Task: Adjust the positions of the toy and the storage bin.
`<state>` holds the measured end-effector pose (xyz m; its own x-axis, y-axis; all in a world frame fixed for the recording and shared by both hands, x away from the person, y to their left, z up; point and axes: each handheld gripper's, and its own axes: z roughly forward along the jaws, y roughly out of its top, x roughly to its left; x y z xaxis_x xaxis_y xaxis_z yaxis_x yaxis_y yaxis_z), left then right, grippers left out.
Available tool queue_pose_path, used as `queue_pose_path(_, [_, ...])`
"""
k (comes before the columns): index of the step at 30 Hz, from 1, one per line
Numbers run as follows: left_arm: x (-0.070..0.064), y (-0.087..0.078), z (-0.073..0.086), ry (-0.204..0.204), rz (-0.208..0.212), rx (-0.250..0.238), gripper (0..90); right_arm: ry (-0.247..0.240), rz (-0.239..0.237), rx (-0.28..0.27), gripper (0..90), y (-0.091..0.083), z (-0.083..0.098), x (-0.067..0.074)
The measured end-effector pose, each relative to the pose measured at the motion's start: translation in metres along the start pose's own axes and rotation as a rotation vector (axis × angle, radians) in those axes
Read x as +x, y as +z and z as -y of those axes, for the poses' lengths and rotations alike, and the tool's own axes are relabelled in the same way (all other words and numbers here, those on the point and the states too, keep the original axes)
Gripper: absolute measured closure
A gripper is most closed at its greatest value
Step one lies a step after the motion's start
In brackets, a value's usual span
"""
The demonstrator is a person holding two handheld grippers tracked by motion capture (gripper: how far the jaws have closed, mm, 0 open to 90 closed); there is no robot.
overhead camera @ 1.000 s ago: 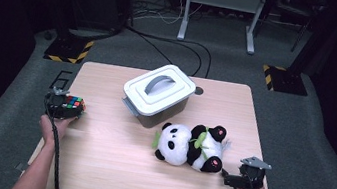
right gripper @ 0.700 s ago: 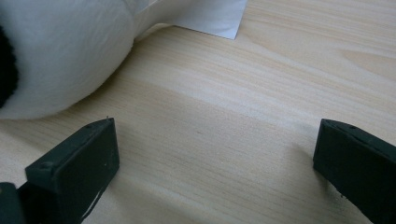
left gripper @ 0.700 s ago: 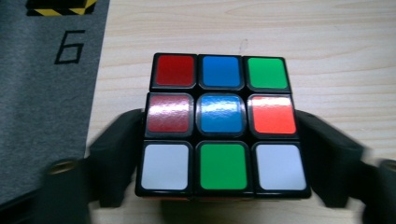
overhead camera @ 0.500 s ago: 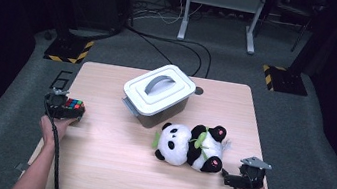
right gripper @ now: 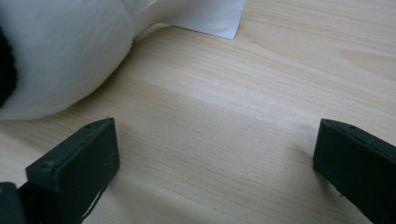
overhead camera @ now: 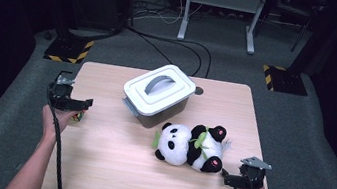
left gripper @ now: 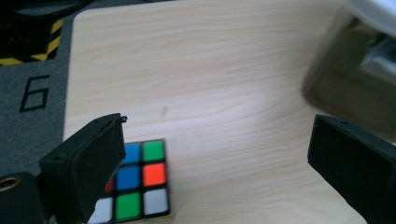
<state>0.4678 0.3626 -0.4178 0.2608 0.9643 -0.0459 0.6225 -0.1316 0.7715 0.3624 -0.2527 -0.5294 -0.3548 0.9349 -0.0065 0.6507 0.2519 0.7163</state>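
The puzzle cube point(overhead camera: 78, 116) sits on the table point(overhead camera: 108, 176) near its left edge, well to the left of the lidded box point(overhead camera: 158, 94), which serves here as the landmark. The left gripper point(overhead camera: 73, 104) hangs just above the cube; its jaws have just been opening and now stand wide apart with nothing between them. In the left gripper view the cube point(left gripper: 133, 182) lies low and to the left, partly behind the left-hand jaw, so it is off the midline between the jaws, not centred. A cube has no long axis; its faces lie roughly square to the jaws. It shows a top face of blue, green, orange and white stickers on black. The right gripper point(overhead camera: 239, 181), open and empty, rests in front of and to the right of the box, just beside the plush panda point(overhead camera: 191, 146), well apart from the cube; the left hand is far nearer
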Motion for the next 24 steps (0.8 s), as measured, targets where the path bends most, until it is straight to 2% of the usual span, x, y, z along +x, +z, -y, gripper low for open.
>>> queue_pose_path(3, [-0.014,-0.001,-0.01,0.031,0.035,-0.005,2.7,0.0,-0.001,0.0,0.0,0.0,0.0,0.0])
queue_pose_path(5, [-0.023,0.001,-0.018,0.048,0.071,0.016,0.8,0.001,-0.001,0.0,0.0,0.0,0.0,0.0])
queue_pose_path(9, [-0.042,0.003,-0.032,0.094,0.116,0.02,0.0,0.0,-0.002,0.0,0.0,0.0,0.0,0.0])
queue_pose_path(12, [-0.056,0.006,-0.042,0.132,0.134,0.014,0.0,0.009,-0.001,-0.002,0.0,0.0,0.0,0.001])
queue_pose_path(19, [-0.083,0.018,-0.059,0.174,0.168,-0.005,0.2,0.005,-0.007,-0.003,0.0,0.0,0.0,0.001])
queue_pose_path(24, [-0.102,0.027,-0.073,0.225,0.195,0.003,0.1,0.004,-0.008,-0.003,0.0,0.0,0.0,0.001])
